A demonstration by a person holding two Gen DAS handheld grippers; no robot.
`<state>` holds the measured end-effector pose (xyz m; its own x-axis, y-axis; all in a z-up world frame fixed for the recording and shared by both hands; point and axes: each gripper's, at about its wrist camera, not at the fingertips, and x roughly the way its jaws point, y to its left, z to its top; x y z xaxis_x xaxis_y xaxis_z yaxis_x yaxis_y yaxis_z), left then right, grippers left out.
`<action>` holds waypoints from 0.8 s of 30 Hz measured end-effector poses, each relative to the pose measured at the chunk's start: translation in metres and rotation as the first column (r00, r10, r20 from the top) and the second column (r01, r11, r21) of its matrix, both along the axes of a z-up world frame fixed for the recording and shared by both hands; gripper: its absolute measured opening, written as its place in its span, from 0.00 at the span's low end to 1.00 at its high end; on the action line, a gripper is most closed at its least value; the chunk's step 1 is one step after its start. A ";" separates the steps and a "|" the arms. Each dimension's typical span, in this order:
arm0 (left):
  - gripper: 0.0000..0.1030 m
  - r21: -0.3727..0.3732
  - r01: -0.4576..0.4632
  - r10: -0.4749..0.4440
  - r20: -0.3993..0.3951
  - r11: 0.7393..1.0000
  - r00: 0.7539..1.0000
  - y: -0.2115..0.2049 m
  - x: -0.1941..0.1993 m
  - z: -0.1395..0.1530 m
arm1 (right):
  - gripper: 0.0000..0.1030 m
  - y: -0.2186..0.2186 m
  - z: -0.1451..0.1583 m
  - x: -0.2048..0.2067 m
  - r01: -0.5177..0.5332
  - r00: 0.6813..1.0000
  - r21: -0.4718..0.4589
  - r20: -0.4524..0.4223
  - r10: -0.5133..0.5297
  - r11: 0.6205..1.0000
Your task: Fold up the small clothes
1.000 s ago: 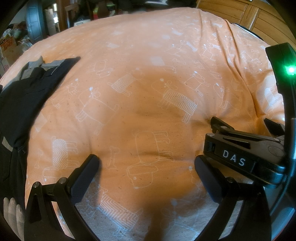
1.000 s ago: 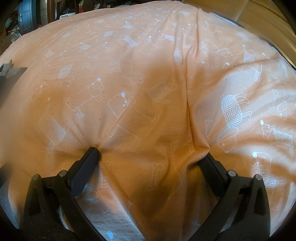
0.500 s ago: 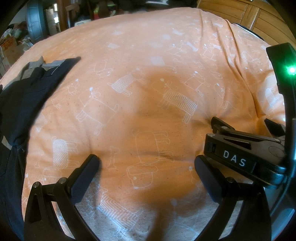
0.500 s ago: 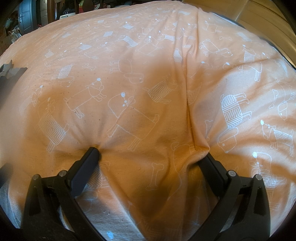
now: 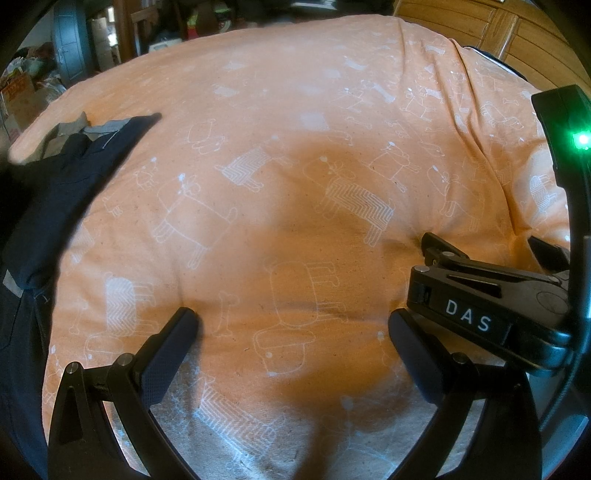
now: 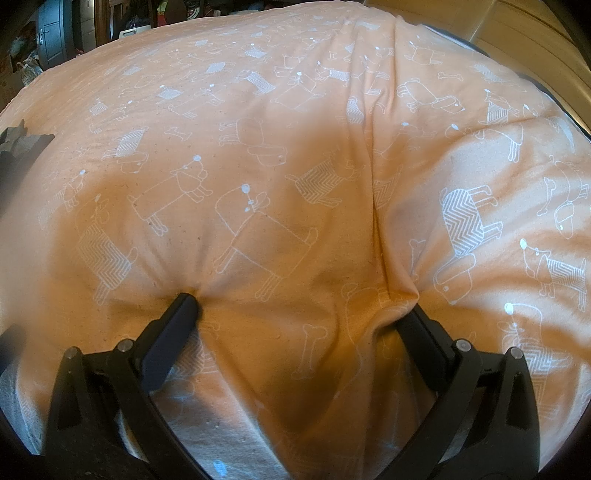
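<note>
We start at our left gripper [image 5: 291,325], whose fingers are spread wide and hold nothing, their tips resting on the orange dog-print bedcover [image 5: 295,155]. Our right gripper [image 6: 303,310] is likewise released and empty, both fingertips pressed into the same cover so that it dimples and puckers around them. In the left wrist view the right tool's black body, marked DAS, lies just beside the left one's right finger.

The garment to fold, a dark navy piece with grey trim [image 5: 48,192], lies at the left edge of the bed, well apart from both grippers. Only a sliver of it [image 6: 18,147] shows at the left of the right wrist view.

The risks, as we judge them: closing now would pinch the bedcover instead of clothing, and dragging sideways with the tips dug in could bunch the sheet under the garment. The two tools sit close enough to knock together.

Between us and the garment the bed is open. A deep crease [image 6: 376,192] runs down the cover on the right, and wooden furniture [image 5: 461,22] borders the far right.
</note>
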<state>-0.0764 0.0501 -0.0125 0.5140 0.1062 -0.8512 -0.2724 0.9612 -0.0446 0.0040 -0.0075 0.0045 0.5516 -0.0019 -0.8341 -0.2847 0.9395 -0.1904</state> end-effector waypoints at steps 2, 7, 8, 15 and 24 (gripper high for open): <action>1.00 0.000 0.000 0.000 0.000 1.000 1.000 0.000 0.000 0.000 | 1.00 0.000 0.000 0.000 0.000 1.000 0.000 0.000 0.000 1.000; 1.00 0.000 0.000 0.000 0.000 1.000 1.000 0.000 0.000 0.000 | 1.00 0.000 0.000 0.000 0.000 1.000 0.000 0.000 0.000 1.000; 1.00 0.000 0.000 0.000 0.000 1.000 1.000 0.000 0.000 0.000 | 1.00 0.000 0.000 0.000 0.000 1.000 0.000 0.000 0.000 1.000; 1.00 0.000 0.000 0.000 -0.001 1.000 1.000 0.000 0.000 0.000 | 1.00 0.001 0.000 0.001 0.000 1.000 0.002 -0.002 0.000 1.000; 1.00 0.001 0.000 0.000 0.000 1.000 1.000 0.000 0.000 0.001 | 1.00 0.002 0.001 0.001 0.000 1.000 0.002 -0.002 0.000 1.000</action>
<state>-0.0768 0.0501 -0.0120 0.5136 0.1068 -0.8513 -0.2723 0.9612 -0.0437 0.0046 -0.0058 0.0054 0.5502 -0.0003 -0.8350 -0.2848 0.9400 -0.1880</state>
